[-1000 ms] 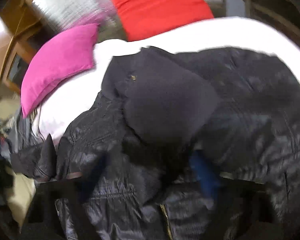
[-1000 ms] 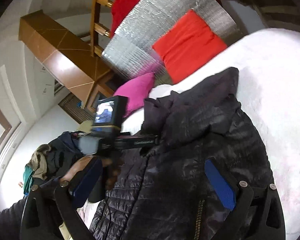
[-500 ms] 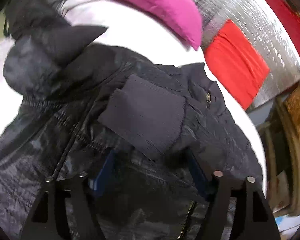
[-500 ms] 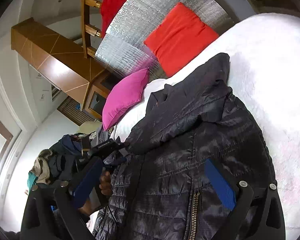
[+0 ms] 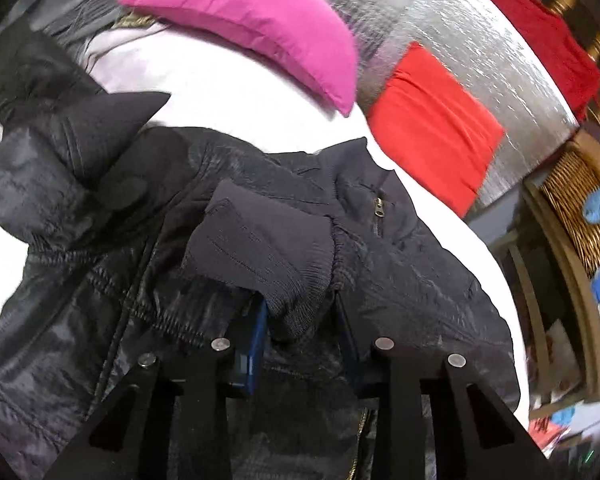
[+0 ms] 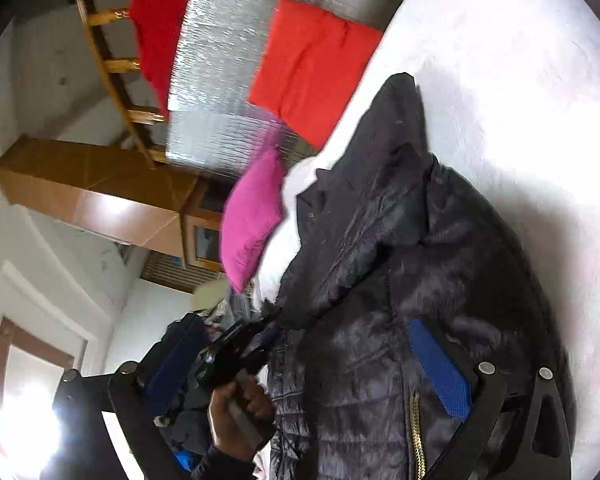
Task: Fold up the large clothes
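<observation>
Jacket [image 5: 400, 288], dark and quilted, lying front-up on the white bed [image 6: 520, 80], collar toward the pink pillow [image 5: 260, 20] and red pillow [image 5: 432, 128]. Left gripper [image 5: 300, 336]: jaws drawn in on the ribbed cuff [image 5: 260, 256] of one sleeve, which lies across the chest just below the zip pull [image 5: 379, 206]; the knit bulges out between the blue pads, so the hold looks firm but takes only the cuff's lower edge. Right gripper [image 6: 312, 364]: jaws spread wide, holding nothing, hovering above the lower front near the gold zipper [image 6: 416, 432]. In the right view the left hand [image 6: 240, 408] and its tool sit at the jacket's side edge.

Judged stage: sleeve being folded inward over the body; the second sleeve [image 5: 60, 168] lies bunched at the far side, not yet folded.

Risks from here:
- Cuff slipping free, because the bite is shallow and the knit is stretchy.
- Slick quilted shell sliding on the bed if the sleeve is pulled rather than laid, skewing the fold.
- Puffy filling springing the sleeve back open once released, unless the free gripper presses it down.
- Pads catching body fabric beneath the cuff and dragging the front panel along.
</observation>
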Motion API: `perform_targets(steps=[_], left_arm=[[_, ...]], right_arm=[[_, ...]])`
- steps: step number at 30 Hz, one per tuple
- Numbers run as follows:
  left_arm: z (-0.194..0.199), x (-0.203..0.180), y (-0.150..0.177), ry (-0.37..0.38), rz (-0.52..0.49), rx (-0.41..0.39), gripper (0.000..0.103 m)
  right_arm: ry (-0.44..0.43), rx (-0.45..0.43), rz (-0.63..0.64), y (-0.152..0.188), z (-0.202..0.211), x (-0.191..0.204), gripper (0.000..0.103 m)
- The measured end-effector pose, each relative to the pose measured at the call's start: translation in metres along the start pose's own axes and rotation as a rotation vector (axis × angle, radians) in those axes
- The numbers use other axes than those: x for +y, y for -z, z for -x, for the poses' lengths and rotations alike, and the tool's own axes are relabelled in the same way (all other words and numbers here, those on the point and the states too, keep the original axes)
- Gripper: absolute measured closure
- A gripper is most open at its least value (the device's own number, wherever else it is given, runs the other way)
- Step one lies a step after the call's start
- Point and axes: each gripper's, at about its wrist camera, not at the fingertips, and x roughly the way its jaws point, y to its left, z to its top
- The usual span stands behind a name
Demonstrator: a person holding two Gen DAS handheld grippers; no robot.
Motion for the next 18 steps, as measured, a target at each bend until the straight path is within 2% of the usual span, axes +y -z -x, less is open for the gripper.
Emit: perform_targets(steps=[1,3,6,8,9,10,11,12,13,15,16,18], left_arm=[[-0.001,0.001,0.0,-0.001,-0.008,0.001,0.069],[-0.004,0.002,0.001,0.001,-0.026,0.01,0.069],[-0.006,0.009,0.004,0.003,-0.03,0.021,0.069],[-0.008,0.01,0.005,0.0,-0.04,0.025,0.069],[-0.009,0.01,0.005,-0.001,-0.047,0.026,0.069],[-0.008,0.008,0.005,-0.001,-0.056,0.023,0.069],[-0.005,0.007,0.004,0.013,-0.065,0.017,0.069],[0.0,0.006,0.003,0.03,-0.068,0.011,0.069],[0.007,0.003,0.002,0.049,-0.075,-0.008,0.069],[0.019,-0.005,0.004,0.076,-0.109,-0.047,0.069],[0.017,-0.007,0.008,0.076,-0.126,-0.045,0.069],[-0.009,-0.004,0.018,0.016,-0.146,0.028,0.069]], right_arm=[[0.099,-0.022,0.069,-0.014,-0.002,0.008,0.0],[0.227,-0.027,0.125,-0.039,-0.012,0.012,0.0],[0.344,0.078,0.168,-0.062,-0.047,0.004,0.0],[0.376,0.138,0.209,-0.066,-0.068,0.002,0.001],[0.387,0.165,0.233,-0.067,-0.076,0.002,0.005],[0.392,0.19,0.249,-0.068,-0.083,0.002,0.033],[0.417,0.219,0.26,-0.07,-0.089,0.002,0.069],[0.411,0.229,0.27,-0.072,-0.088,0.007,0.071],[0.415,0.201,0.328,-0.072,-0.081,0.021,0.075],[0.451,0.155,0.422,-0.069,-0.071,0.033,0.075],[0.475,0.158,0.437,-0.07,-0.074,0.031,0.075],[0.524,0.192,0.411,-0.068,-0.086,0.007,0.071]])
